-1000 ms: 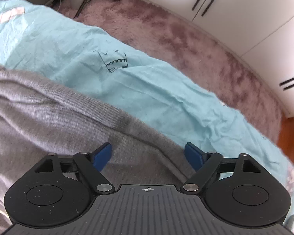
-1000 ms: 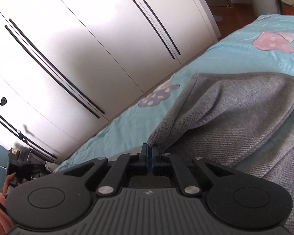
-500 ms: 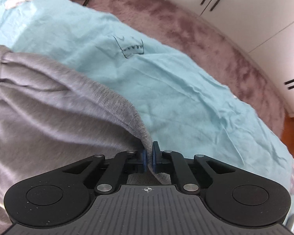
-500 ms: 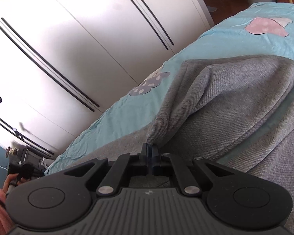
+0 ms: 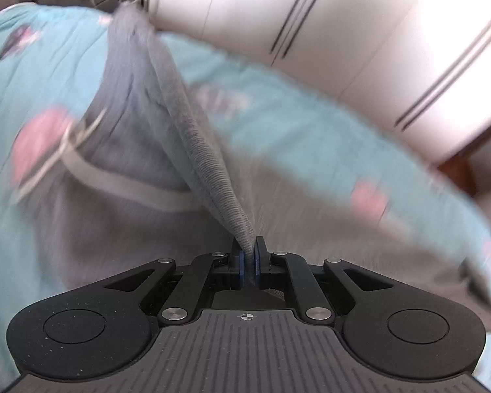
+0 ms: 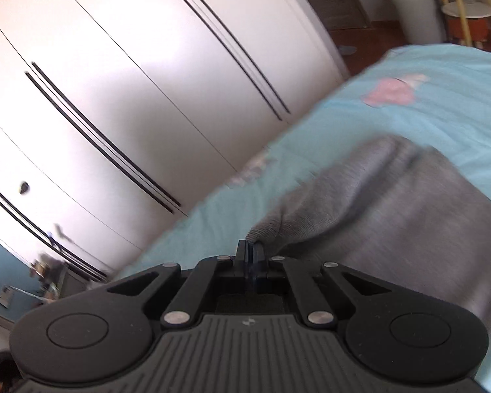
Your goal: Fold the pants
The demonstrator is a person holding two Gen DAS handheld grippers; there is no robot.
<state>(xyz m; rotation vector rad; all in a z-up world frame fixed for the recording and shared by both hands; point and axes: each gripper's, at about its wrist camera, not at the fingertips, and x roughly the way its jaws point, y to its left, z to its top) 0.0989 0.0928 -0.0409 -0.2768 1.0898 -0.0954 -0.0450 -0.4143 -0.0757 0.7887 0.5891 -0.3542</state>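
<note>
- We see the left gripper (image 5: 248, 255) w/ its jaws clamped on a ribbed edge of the grey pants (image 5: 209, 163); a thin strip of cloth sits between the blue pads.
- From that grip the edge runs up & away as a taut ridge toward the top left of the left wrist view, lifted off the bed.
- Left of the ridge the pants hang in a slack fold; a lighter grey band crosses it, w/ a thin cord or loop near its left end. Too blurred for us to say more.
- More grey cloth lies flat under & right of the left gripper, on the light blue bedsheet (image 5: 311, 124), which has pink patches printed on it.
- Right gripper (image 6: 249, 252): jaws pressed together on another edge of the pants (image 6: 392, 213); cloth bunches up right at the tips.
- In the right wrist view the pants spread from the tips to the right & toward the camera, rumpled, resting on the bedsheet (image 6: 442, 114).
- White wardrobe doors (image 6: 131, 98) w/ long dark handles stand past the bed's far edge in both views.
- Top right of the right wrist view: wood floor, a white bin (image 6: 415, 16), and a small stool w/ yellow legs.
- Both views are partly smeared by motion blur, esp. the left one.
</note>
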